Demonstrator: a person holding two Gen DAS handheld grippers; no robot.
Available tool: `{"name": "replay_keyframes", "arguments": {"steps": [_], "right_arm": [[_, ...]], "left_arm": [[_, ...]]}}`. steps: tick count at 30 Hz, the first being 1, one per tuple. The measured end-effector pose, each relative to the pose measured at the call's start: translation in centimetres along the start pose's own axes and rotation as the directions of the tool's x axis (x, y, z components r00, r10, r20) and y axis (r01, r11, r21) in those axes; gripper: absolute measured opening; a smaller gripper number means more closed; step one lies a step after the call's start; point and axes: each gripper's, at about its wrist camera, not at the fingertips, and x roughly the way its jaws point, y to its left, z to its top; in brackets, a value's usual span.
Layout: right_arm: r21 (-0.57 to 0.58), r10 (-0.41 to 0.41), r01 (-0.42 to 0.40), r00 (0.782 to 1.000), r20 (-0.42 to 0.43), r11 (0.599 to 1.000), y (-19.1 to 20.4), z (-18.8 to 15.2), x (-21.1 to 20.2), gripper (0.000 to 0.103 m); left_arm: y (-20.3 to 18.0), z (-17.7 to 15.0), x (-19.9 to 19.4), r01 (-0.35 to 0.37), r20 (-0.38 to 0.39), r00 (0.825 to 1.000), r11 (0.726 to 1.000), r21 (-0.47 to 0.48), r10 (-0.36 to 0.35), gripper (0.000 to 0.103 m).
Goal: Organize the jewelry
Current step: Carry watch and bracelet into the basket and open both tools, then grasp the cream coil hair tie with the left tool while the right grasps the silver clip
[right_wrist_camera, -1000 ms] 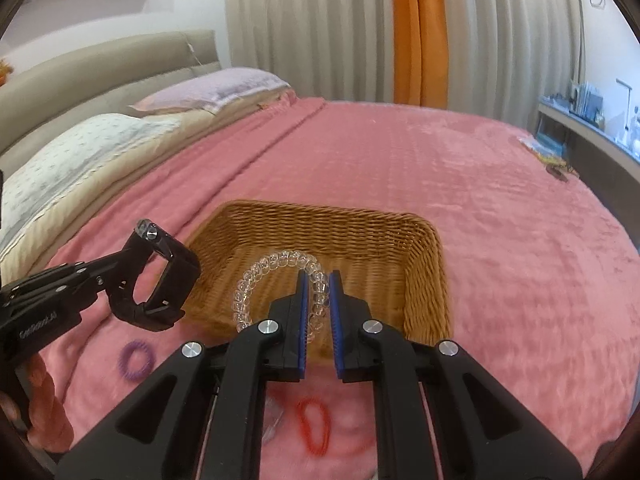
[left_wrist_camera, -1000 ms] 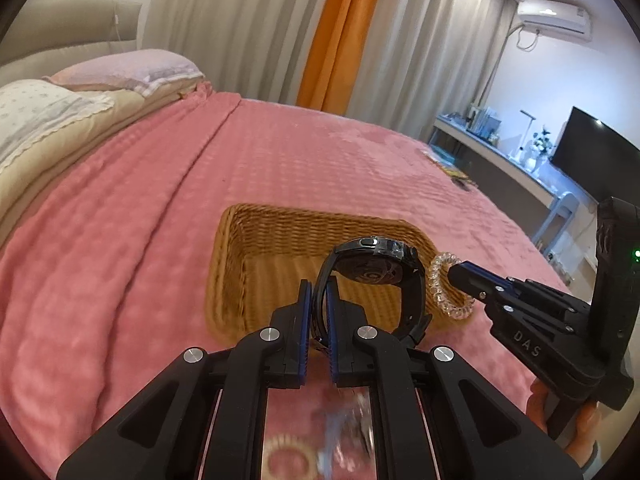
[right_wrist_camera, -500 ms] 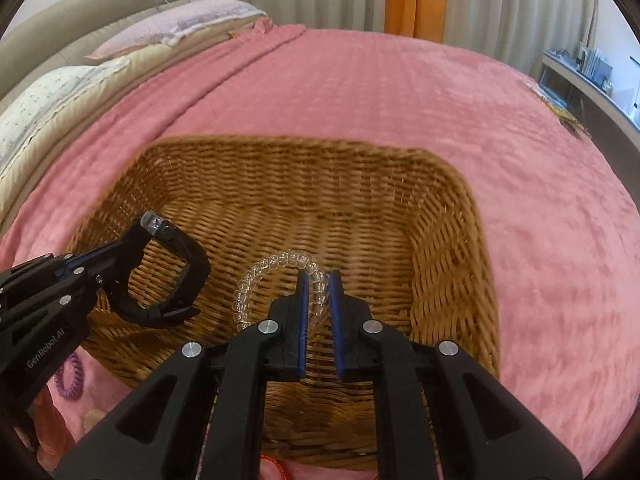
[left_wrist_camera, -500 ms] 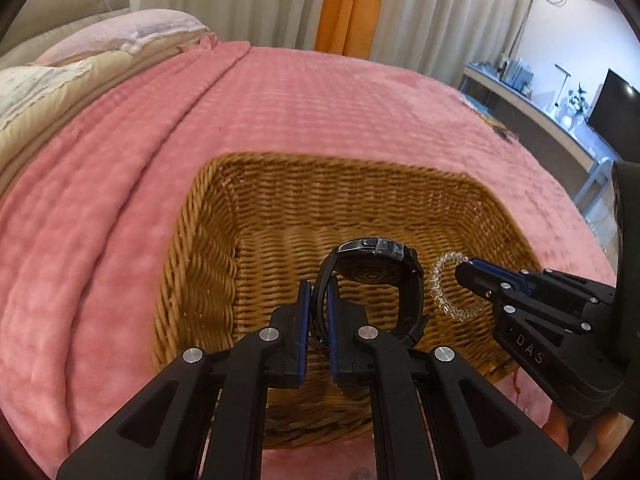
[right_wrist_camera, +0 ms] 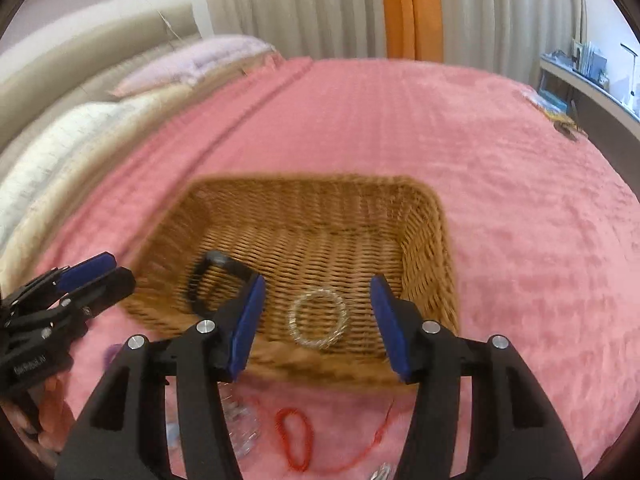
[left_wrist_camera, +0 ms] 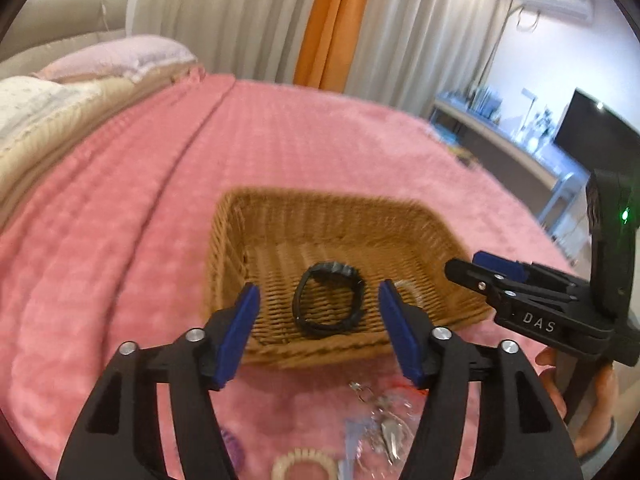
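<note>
A wicker basket (left_wrist_camera: 280,216) (right_wrist_camera: 424,232) sits on the pink bedspread. A black watch (left_wrist_camera: 329,305) (right_wrist_camera: 218,276) lies inside it at the near left. A clear beaded bracelet (right_wrist_camera: 319,317) lies inside it at the near middle; in the left wrist view only a sliver of it (left_wrist_camera: 408,286) shows past my finger. My left gripper (left_wrist_camera: 318,320) is open and empty, above the basket's near edge. My right gripper (right_wrist_camera: 316,316) is open and empty, above the near edge too. Each gripper shows in the other's view, the right one (left_wrist_camera: 480,266) and the left one (right_wrist_camera: 94,270).
Loose jewelry lies on the bedspread in front of the basket: a red cord loop (right_wrist_camera: 296,436), a cream coil band (left_wrist_camera: 306,466), a purple band (left_wrist_camera: 232,442) and clear packets (left_wrist_camera: 380,420). Pillows (left_wrist_camera: 80,80) lie at the far left. A desk and TV (left_wrist_camera: 596,140) stand at the right.
Both grippers opened and let go: the watch and the bracelet now lie in the basket. Both grippers have drawn back and up from the basket.
</note>
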Motion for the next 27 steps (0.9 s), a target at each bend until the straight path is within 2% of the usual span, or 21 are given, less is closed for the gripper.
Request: {"name": "replay_keyframes", "arguments": {"steps": [3,6,7,10,15,19,24,27], "right_arm": [[-0.015,-0.029,0.030,0.994,0.103,0.999,0.5,-0.6,-4.4,0.054],[0.006,-0.065,0.065,0.978,0.196,0.998,0.6,-1.5,-8.1,0.067],[0.008,-0.069,0.069,0.976,0.206,0.998,0.4,-1.7,-8.8,0.073],[0.010,-0.083,0.083,0.970,0.229,0.996,0.0,-3.0,-11.0,0.073],[0.033,-0.097,0.092,0.976,0.197,0.995,-1.1,-6.1,-11.6,0.073],[0.061,-0.098,0.092,0.988,0.117,0.994,-2.1,-9.4,-9.9,0.073],[0.096,-0.091,0.086,0.995,0.051,0.992,-2.8,-13.1,-7.8,0.071],[0.106,-0.077,0.075,0.997,0.022,0.992,-2.6,-14.4,-6.8,0.067]], "left_arm": [[0.0,-0.3,-4.5,0.025,0.077,0.997,1.000,-0.003,-0.025,0.066],[-0.3,-1.0,-7.9,0.027,0.133,0.991,1.000,0.004,-0.028,0.070],[-0.4,-1.3,-9.0,0.027,0.148,0.989,1.000,0.009,-0.028,0.070],[-1.0,-2.4,-11.7,0.029,0.186,0.982,0.999,0.021,-0.032,0.070],[-0.9,-5.0,-13.5,0.022,0.214,0.976,1.000,0.009,-0.024,0.071],[0.0,-7.6,-13.0,0.009,0.196,0.981,1.000,-0.029,-0.003,0.071],[1.2,-10.7,-10.8,-0.025,0.119,0.992,0.998,-0.052,0.032,0.071],[1.7,-11.8,-8.9,-0.025,0.058,0.998,0.998,-0.059,0.029,0.070]]}}
